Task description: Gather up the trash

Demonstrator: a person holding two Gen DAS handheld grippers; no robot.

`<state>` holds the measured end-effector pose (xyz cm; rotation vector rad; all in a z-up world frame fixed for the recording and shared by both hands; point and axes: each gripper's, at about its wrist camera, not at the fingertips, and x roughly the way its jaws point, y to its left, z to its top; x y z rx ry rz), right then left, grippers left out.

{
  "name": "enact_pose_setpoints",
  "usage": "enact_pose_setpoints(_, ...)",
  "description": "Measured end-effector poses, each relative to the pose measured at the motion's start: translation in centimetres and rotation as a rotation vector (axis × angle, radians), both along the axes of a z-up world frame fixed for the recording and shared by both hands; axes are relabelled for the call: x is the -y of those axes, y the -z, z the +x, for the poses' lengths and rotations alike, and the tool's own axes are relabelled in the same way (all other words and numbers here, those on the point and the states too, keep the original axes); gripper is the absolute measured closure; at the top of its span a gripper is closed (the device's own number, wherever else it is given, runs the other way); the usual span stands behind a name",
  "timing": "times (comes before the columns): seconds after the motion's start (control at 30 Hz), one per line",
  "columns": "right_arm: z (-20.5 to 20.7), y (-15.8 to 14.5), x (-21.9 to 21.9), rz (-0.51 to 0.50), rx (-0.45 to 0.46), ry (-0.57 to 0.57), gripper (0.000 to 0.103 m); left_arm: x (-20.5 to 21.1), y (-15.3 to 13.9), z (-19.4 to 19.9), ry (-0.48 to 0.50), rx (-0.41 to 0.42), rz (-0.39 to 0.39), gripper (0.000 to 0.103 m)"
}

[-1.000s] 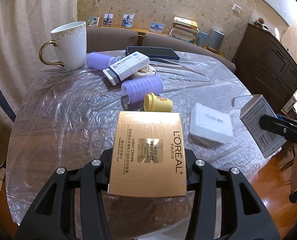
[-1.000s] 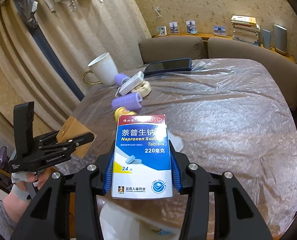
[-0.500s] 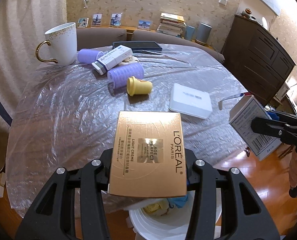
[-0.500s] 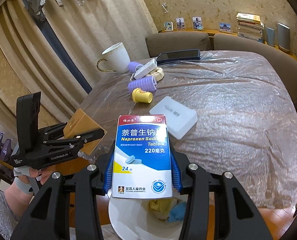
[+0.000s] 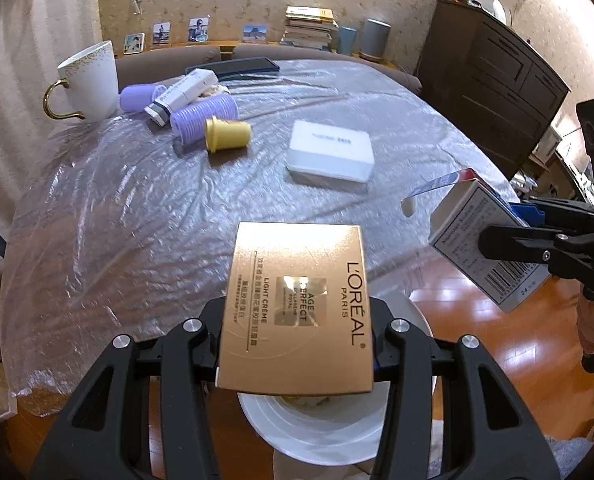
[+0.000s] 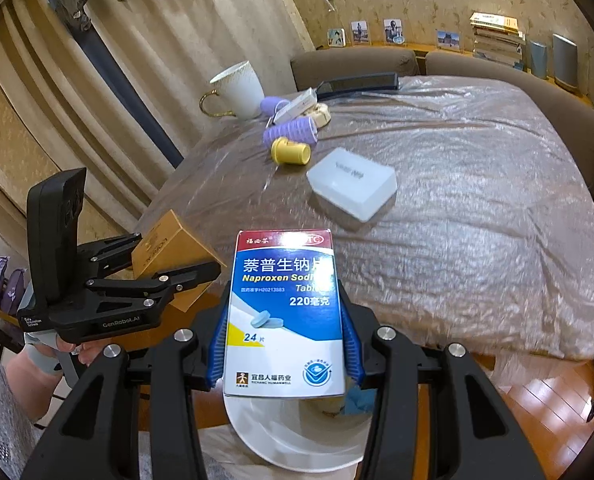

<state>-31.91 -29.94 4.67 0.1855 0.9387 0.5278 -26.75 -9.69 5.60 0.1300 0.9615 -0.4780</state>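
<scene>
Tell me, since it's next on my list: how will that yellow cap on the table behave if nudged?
The yellow cap lies on its side, so it will probably roll, curving because one end flares. It looks small and light, and the plastic sheet beneath seems slippery.

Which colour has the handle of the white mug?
Gold; the handle of the mug shows best in the left wrist view.

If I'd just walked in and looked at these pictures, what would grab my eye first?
Probably the shiny gold cream box, pinched in the left gripper right above a white bin on the floor. Next, the blue-and-white tablet box clamped in the right gripper, over the same bin. Behind them, a plastic-covered table carries a gold-handled mug.
</scene>
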Motion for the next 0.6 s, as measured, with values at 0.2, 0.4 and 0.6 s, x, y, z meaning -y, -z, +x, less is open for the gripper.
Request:
enact_pose_setpoints(0.2,-1.0,0.9,-0.1,-0.013,-0.025,-0.007,0.058,0.2,1.0,-1.2,0.015,-0.031,0.015,0.055)
enact_pose_setpoints(0.4,-1.7,2.0,-0.3,-0.005,-0.061,-0.010,0.058,0.6,2.4,-2.5,0.048,-0.066,0.041,0.055)
enact_pose_setpoints(0.6,-2.3,3.4,-0.6,-0.009,-0.097,-0.013,0.058,0.8,3.8,-3.4,0.075,-0.098,0.059,0.055)
